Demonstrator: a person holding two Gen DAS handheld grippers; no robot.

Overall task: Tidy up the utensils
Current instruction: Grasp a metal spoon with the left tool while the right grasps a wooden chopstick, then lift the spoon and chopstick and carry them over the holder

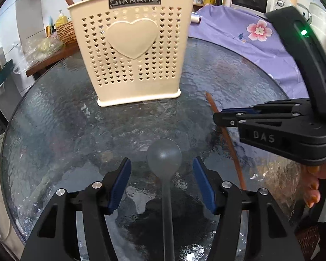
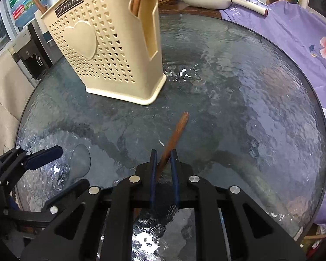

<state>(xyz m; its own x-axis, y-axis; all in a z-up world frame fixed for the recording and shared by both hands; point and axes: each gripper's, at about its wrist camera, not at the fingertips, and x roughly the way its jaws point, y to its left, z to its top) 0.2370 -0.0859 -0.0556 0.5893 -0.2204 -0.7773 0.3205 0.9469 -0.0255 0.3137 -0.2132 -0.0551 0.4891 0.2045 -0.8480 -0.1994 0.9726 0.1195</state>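
So the desk (image 1: 54, 113) is a round sheet of rippled glass. A cream plastic holder (image 1: 134, 50), punched with little hearts, stands upright near the top of the frame. The left gripper (image 1: 162, 184) is spread around a frosted see-through spoon (image 1: 164, 158), bowl pointing up-frame, handle cut off at the bottom. The right gripper (image 2: 164, 163) pinches a brown wooden chopstick (image 2: 176, 134) angled up-right, its lower end hidden.
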